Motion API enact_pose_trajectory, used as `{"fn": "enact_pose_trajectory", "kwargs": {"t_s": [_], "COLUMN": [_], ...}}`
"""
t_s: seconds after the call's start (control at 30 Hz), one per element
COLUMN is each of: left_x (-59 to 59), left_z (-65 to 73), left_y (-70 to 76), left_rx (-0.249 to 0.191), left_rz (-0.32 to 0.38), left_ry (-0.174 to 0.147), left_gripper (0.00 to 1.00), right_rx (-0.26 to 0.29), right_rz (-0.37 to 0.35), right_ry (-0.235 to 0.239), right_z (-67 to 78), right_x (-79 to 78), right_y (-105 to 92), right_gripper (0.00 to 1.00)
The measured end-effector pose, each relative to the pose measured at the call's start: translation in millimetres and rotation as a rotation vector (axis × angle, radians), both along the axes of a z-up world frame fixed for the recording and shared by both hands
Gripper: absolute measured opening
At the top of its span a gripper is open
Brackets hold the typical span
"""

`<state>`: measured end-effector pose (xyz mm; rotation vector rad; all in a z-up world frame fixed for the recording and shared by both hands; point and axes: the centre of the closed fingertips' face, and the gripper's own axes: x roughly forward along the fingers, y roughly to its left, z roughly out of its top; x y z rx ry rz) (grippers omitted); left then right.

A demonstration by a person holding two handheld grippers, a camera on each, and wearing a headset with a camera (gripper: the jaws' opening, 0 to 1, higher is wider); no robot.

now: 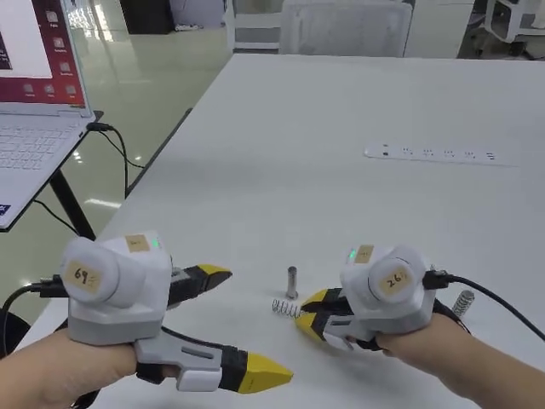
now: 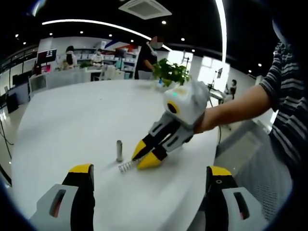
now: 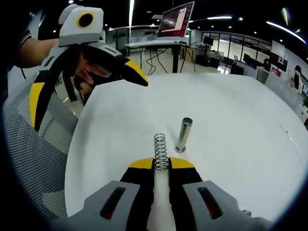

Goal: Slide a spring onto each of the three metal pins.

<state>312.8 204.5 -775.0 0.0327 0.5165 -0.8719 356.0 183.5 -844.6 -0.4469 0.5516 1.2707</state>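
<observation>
This looks like an open-plan office or lab. A broad white tabletop carries a power strip toward its far right edge, and an open laptop sits on a stand just past its left edge, above a glossy floor. The left gripper view shows more desks, people, a potted plant, strip lights and a ceiling vent.

Head view overhead; opposed low gripper views, shared pin
</observation>
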Motion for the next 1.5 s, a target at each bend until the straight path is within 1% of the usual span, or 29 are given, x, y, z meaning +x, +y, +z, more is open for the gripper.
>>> {"fn": "enact_pose_trajectory", "kwargs": {"t_s": [0.07, 0.2, 0.27, 0.33, 0.37, 0.43, 0.57, 0.73, 0.77, 0.8, 0.83, 0.97, 1.1, 1.27, 1.37, 1.5], "left_x": [-0.8, -2.4, -1.9, -1.8, -1.9, -2.3, -3.4, -0.8, -0.3, 0.4, 0.3, 0.6, 2.3, 3.0, 4.0, 1.0], "left_z": [1.3, 2.6, 2.6, 1.9, 2.0, 2.4, 0.8, 2.2, 2.2, 1.0, 0.7, 1.6, 0.8, 1.0, 2.8, 3.6], "left_y": [-2.1, -3.7, -3.8, -4.5, -5.8, -9.3, -15.8, -21.4, -22.4, -23.8, -24.7, -30.4, -36.9, -46.4, -53.0, -65.0], "left_rx": [-0.004, -0.004, -0.007, -0.008, -0.010, -0.018, -0.018, -0.023, -0.025, -0.024, -0.023, -0.028, -0.028, -0.025, -0.035, -0.044], "left_rz": [-0.003, -0.003, 0.001, 0.005, 0.007, 0.005, -0.011, -0.024, -0.027, -0.032, -0.035, -0.058, -0.078, -0.113, -0.131, -0.171], "left_ry": [-0.001, -0.001, -0.002, -0.001, -0.001, -0.001, 0.002, 0.003, 0.004, 0.009, 0.009, 0.008, 0.009, 0.007, 0.003, -0.004], "left_gripper": [0.93, 0.93, 0.92, 0.92, 0.92, 0.92, 0.91, 0.89, 0.89, 0.89, 0.88, 0.83, 0.82, 0.79, 0.74, 0.67], "right_rx": [0.000, 0.009, 0.016, 0.030, 0.035, 0.045, 0.059, 0.071, 0.083, 0.107, 0.106, 0.086, 0.048, 0.001, -0.016, -0.030], "right_rz": [0.009, 0.030, 0.040, 0.040, 0.046, 0.039, 0.027, 0.031, 0.040, 0.048, 0.049, 0.060, 0.101, 0.162, 0.193, 0.205], "right_ry": [-0.006, -0.012, -0.020, -0.018, -0.026, -0.026, -0.042, -0.048, -0.059, -0.062, -0.052, -0.060, -0.079, -0.092, -0.093, -0.092], "right_z": [3.2, 14.0, 22.5, 30.7, 35.2, 43.3, 57.1, 69.2, 72.1, 76.1, 76.0, 74.5, 72.7, 68.1, 65.0, 59.9], "right_x": [-1.5, -5.3, -6.6, -6.3, -5.1, -3.5, 0.0, -2.4, -3.6, -5.4, -6.3, -7.0, -11.8, -20.8, -29.7, -36.6], "right_y": [-1.1, -6.8, -11.3, -15.6, -18.3, -23.4, -34.2, -51.0, -53.1, -56.4, -60.0, -74.8, -87.7, -95.9, -99.1, -103.7], "right_gripper": [0.08, 0.07, 0.07, 0.07, 0.07, 0.07, 0.07, 0.07, 0.08, 0.08, 0.08, 0.07, 0.07, 0.07, 0.07, 0.07]}}
